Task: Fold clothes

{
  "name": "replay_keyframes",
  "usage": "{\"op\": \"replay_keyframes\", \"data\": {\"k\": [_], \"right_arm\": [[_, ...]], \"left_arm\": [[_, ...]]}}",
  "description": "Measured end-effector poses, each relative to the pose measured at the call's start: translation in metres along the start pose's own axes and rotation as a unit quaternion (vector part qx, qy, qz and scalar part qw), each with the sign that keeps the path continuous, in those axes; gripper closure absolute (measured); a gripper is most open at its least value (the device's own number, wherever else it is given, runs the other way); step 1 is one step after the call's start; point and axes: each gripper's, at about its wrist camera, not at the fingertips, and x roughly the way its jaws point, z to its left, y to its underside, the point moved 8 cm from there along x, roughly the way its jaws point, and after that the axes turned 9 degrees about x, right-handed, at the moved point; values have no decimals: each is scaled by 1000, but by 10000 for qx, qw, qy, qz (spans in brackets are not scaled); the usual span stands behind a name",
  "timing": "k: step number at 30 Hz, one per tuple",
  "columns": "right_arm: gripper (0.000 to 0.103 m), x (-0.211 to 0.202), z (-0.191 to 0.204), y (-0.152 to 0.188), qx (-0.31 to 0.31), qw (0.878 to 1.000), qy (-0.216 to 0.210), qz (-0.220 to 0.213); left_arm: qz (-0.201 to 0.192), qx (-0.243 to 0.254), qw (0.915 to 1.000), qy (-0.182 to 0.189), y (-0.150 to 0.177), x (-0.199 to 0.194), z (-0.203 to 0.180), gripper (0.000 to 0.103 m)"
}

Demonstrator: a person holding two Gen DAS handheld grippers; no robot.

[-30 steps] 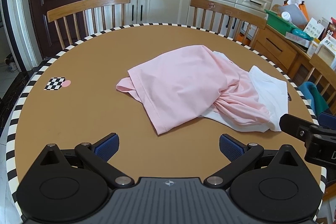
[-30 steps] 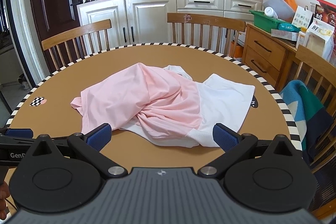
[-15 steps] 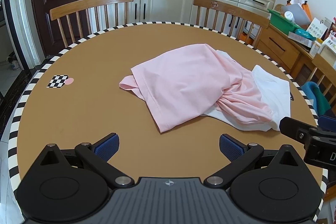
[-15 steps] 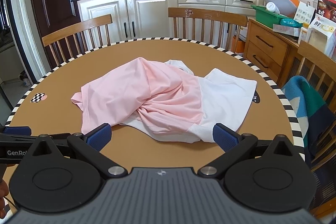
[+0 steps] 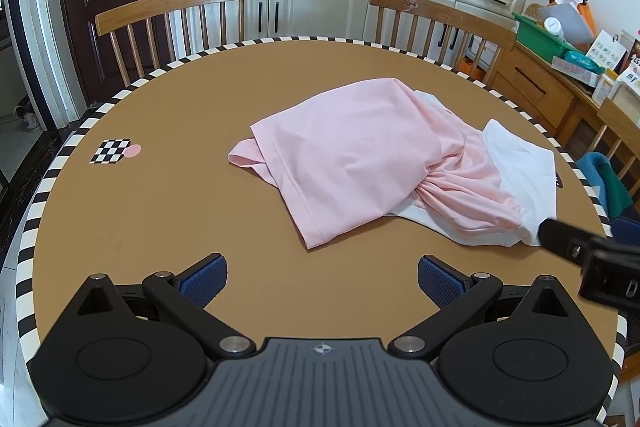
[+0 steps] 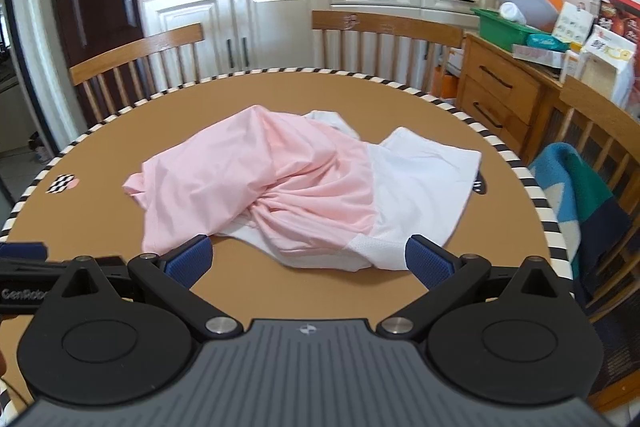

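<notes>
A crumpled pink and white garment lies bunched on the round brown table, pink part to the left, white part to the right. My left gripper is open over the near table edge, short of the pink hem, nothing between its blue pads. My right gripper is open too, its fingers close to the garment's near white edge without holding it. One finger of the right gripper shows at the right of the left wrist view, beside the white corner.
The table has a black and white striped rim and a small checkered marker at the left. Wooden chairs stand behind it. A chair with a blue-green cloth is at the right, a cluttered sideboard beyond.
Both grippers have moved forward a little toward the garment and stayed open. The right gripper's fingers now reach the garment's near edge. The garment has not moved.
</notes>
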Motion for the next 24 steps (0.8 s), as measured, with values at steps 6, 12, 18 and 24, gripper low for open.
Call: {"op": "replay_keyframes", "data": {"k": [6, 12, 18, 24], "right_arm": [[0, 12, -17, -23, 24, 9975, 355, -609], [2, 47, -27, -37, -273, 9980, -369, -428], [22, 89, -34, -7, -903, 9949, -244, 386], [42, 108, -41, 10, -1173, 9906, -55, 703]], "left_arm": [[-245, 226, 9993, -195, -14, 16, 4, 0], [-345, 803, 9962, 14, -39, 65, -15, 12], [-99, 1590, 9867, 307, -37, 110, -49, 42], [-8, 1985, 9794, 380, -32, 137, -56, 59]]}}
